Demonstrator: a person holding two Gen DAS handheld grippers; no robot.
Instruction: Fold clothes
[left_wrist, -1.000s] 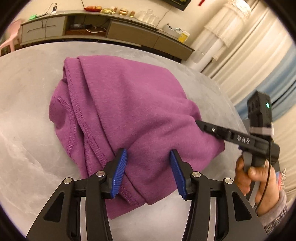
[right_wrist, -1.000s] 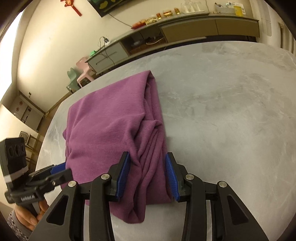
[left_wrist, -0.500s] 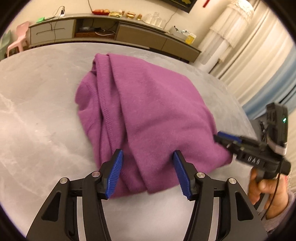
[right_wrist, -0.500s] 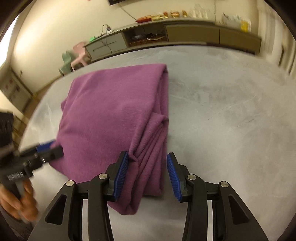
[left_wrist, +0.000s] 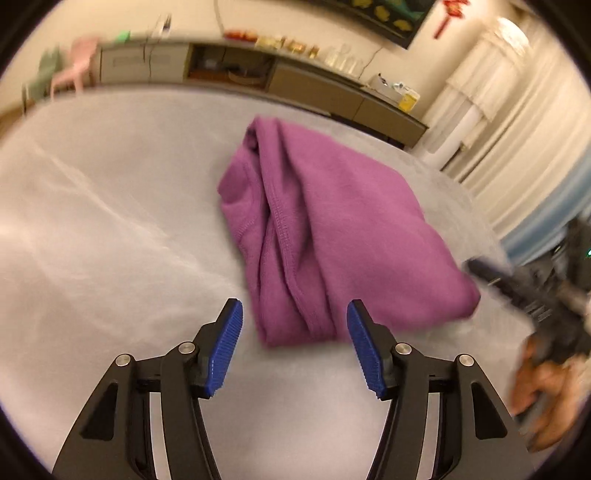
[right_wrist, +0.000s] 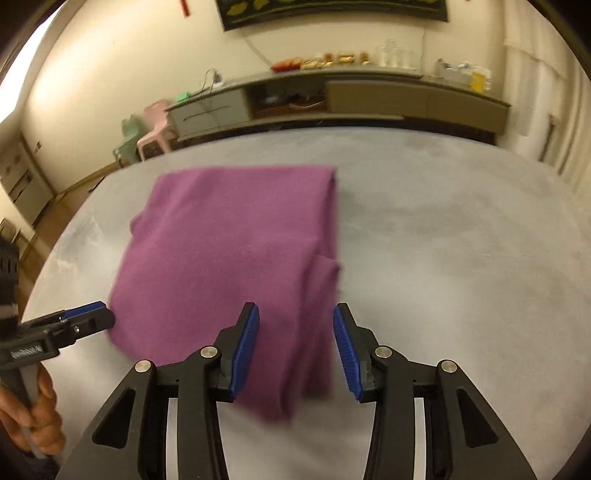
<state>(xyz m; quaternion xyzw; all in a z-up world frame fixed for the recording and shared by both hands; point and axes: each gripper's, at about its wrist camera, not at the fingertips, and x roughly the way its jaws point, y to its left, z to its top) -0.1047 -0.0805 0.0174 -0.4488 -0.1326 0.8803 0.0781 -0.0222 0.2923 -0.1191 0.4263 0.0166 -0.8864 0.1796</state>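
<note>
A home living room: long sideboard (right_wrist: 369, 99), curtains (left_wrist: 517, 110), plastic stools (right_wrist: 151, 129).

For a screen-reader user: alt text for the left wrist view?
A folded purple garment lies on a grey table, just beyond the open blue pads of the left hand-held gripper. At the right edge, blurred, a hand holds the right hand-held gripper.

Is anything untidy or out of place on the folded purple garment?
Mostly tidy. The purple garment lies folded on the grey table. One side is uneven: stitched hems bunch into loose ridges, and a corner sticks out past the fold. No spill or damage shows. Both grippers are clear of the cloth.
</note>
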